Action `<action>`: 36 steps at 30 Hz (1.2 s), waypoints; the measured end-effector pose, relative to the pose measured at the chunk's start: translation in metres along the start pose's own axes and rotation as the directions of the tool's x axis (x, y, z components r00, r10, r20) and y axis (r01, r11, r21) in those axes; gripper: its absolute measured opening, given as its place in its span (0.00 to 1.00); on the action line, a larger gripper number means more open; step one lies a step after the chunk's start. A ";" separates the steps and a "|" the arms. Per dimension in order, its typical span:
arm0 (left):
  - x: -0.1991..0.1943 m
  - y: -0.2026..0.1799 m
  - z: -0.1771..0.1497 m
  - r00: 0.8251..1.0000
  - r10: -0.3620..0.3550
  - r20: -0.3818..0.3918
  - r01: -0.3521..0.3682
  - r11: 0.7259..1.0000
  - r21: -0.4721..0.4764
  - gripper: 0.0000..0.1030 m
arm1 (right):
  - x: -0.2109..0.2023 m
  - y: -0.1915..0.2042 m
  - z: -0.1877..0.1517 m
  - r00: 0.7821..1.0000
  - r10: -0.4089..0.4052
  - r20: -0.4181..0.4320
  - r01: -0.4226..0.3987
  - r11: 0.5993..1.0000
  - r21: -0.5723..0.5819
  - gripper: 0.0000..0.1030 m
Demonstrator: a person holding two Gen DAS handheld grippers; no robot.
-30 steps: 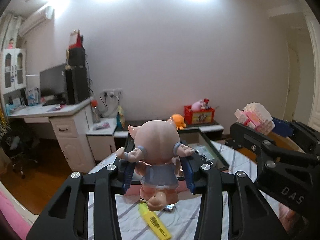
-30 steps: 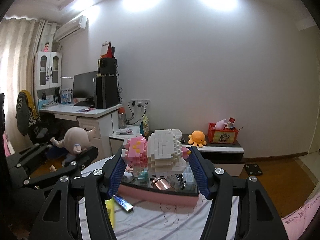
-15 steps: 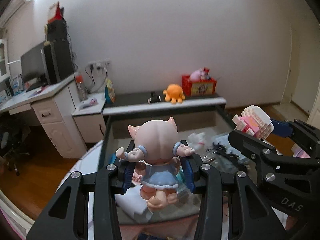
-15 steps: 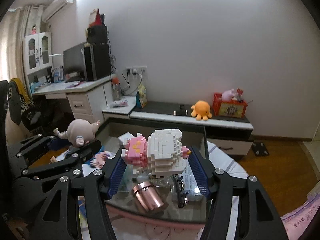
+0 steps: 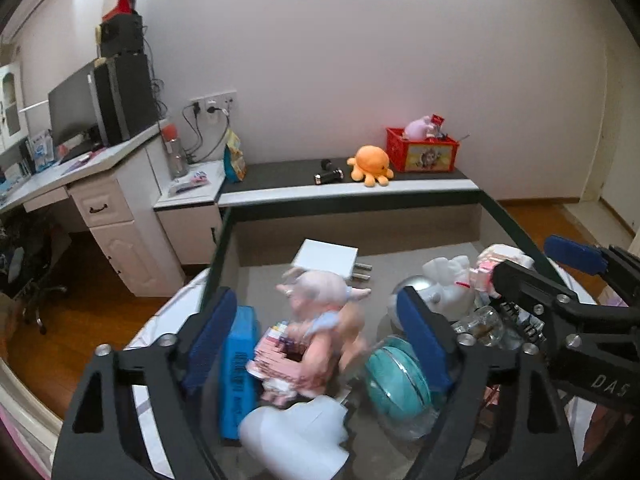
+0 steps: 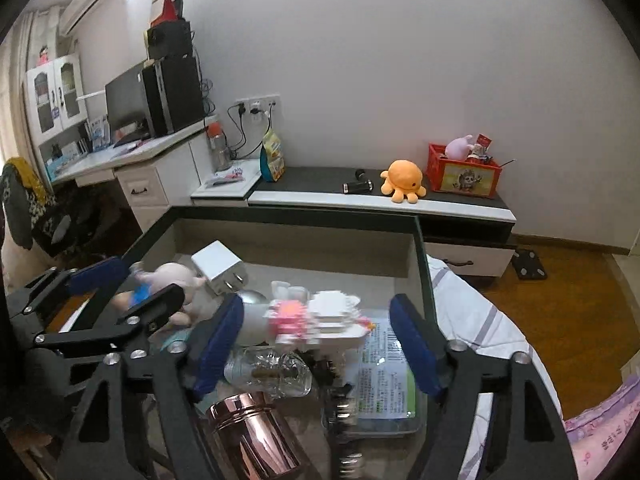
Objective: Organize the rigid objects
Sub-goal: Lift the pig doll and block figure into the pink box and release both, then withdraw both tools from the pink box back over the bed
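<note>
A white-walled bedroom holds a desk with a monitor (image 6: 128, 104), a low shelf (image 6: 380, 196) carrying an orange octopus plush (image 6: 402, 181) and a red crate (image 6: 464, 174), and in front a dark-rimmed box (image 5: 224, 248) full of odds and ends, standing on a striped sheet.

The pig doll (image 5: 320, 320), blurred, sits inside the box between the spread blue pads of the left hand-held gripper (image 5: 316, 340), touching neither pad; its jaws have just been opening and now stand wide with nothing in their grip. The doll lies against a pink stack (image 5: 276, 364), with a blue box (image 5: 238, 368) just to its left and a teal ball (image 5: 396, 380) to its right. A white plug (image 5: 326, 258) lies behind it.

The brick model (image 6: 316, 316), pink and white and also blurred, is between the pads of the right hand-held gripper (image 6: 316, 344), clear of both; these jaws have likewise just been opening and hold nothing. It is above a clear bottle (image 6: 268, 372) and a printed packet (image 6: 384, 372), with a copper cup (image 6: 252, 436) nearest the camera.

The two grippers are side by side over the box, the left one's doll showing at the left edge of the right wrist view.
</note>
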State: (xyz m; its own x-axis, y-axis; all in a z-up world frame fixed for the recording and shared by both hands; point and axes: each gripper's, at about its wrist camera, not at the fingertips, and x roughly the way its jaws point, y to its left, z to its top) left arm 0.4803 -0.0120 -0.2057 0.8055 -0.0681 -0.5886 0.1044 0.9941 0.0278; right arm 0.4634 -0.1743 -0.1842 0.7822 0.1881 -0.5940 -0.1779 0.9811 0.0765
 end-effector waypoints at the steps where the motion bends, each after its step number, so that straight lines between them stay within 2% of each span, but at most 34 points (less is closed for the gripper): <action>1: -0.005 0.004 0.001 1.000 0.002 0.011 -0.002 1.000 -0.009 0.90 | -0.005 -0.001 0.001 1.000 0.000 0.007 0.000 1.000 0.004 0.77; 4: -0.029 0.014 0.002 0.999 0.020 0.042 -0.019 0.999 -0.034 0.99 | -0.026 0.000 0.004 0.999 0.011 0.037 -0.012 1.000 0.022 0.78; 9: -0.091 0.026 -0.004 0.991 0.051 0.124 -0.041 0.996 -0.080 1.00 | -0.079 0.009 0.005 0.992 0.032 0.121 -0.037 0.999 0.040 0.79; 11: -0.118 0.027 -0.008 0.986 0.068 0.154 -0.055 0.995 -0.087 1.00 | -0.106 0.016 0.001 0.986 0.043 0.161 -0.047 0.999 0.020 0.84; 14: -0.161 0.027 -0.017 0.974 0.073 0.216 -0.055 0.995 -0.086 1.00 | -0.148 0.028 -0.012 0.974 0.046 0.220 -0.046 0.999 -0.007 0.89; 20: -0.244 0.014 -0.048 0.936 0.116 0.333 -0.094 0.992 -0.082 1.00 | -0.214 0.046 -0.038 0.948 0.017 0.317 -0.006 0.999 -0.035 0.90; 23: -0.271 0.002 -0.062 0.929 0.083 0.362 -0.070 0.996 -0.047 1.00 | -0.243 0.054 -0.055 0.931 -0.014 0.365 0.032 0.998 -0.044 0.90; 27: -0.303 -0.014 -0.082 0.908 0.117 0.403 -0.105 0.993 -0.052 1.00 | -0.278 0.060 -0.079 0.907 -0.047 0.419 0.068 0.997 -0.036 0.91; 30: -0.322 -0.021 -0.094 0.892 0.125 0.435 -0.111 0.992 -0.056 1.00 | -0.296 0.060 -0.093 0.896 -0.075 0.438 0.093 0.995 -0.020 0.91; 36: -0.343 -0.035 -0.108 0.878 0.129 0.462 -0.125 0.991 -0.040 1.00 | -0.318 0.053 -0.110 0.884 -0.104 0.455 0.115 0.993 0.005 0.91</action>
State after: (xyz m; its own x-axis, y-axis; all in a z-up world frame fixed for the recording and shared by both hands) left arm 0.1375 -0.0140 -0.0918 0.9897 0.0301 -0.1399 -0.0207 0.9974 0.0687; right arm 0.1397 -0.1870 -0.0794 0.9819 0.0849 -0.1691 -0.0842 0.9964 0.0117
